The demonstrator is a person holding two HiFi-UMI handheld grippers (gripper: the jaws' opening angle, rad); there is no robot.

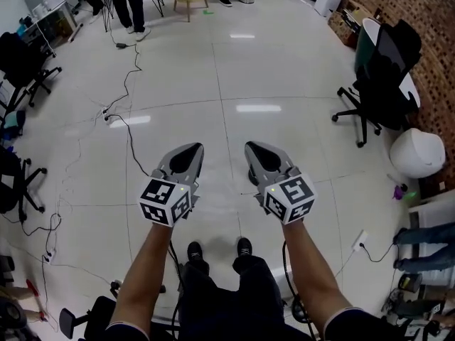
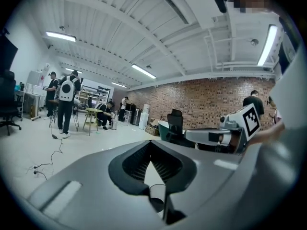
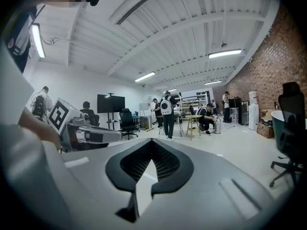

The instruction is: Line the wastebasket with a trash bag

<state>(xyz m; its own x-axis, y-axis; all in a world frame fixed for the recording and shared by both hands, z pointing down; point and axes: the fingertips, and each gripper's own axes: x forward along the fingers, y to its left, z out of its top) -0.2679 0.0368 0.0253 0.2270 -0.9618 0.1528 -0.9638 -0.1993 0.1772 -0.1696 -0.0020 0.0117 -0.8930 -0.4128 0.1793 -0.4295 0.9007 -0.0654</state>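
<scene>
I look down on a glossy white floor [image 1: 234,84] with a brick wall [image 1: 419,20] at right. By that wall sits a white tub [image 1: 416,153]; I cannot tell if it is the wastebasket. It is well apart from the left gripper [image 1: 186,150] and right gripper [image 1: 257,148], both pressed together on nothing. Their cubes [image 1: 166,201] carry black-and-white square markers.

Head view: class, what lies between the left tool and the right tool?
Only bare glossy floor lies between the left tool and the right tool, in the head view.
</scene>
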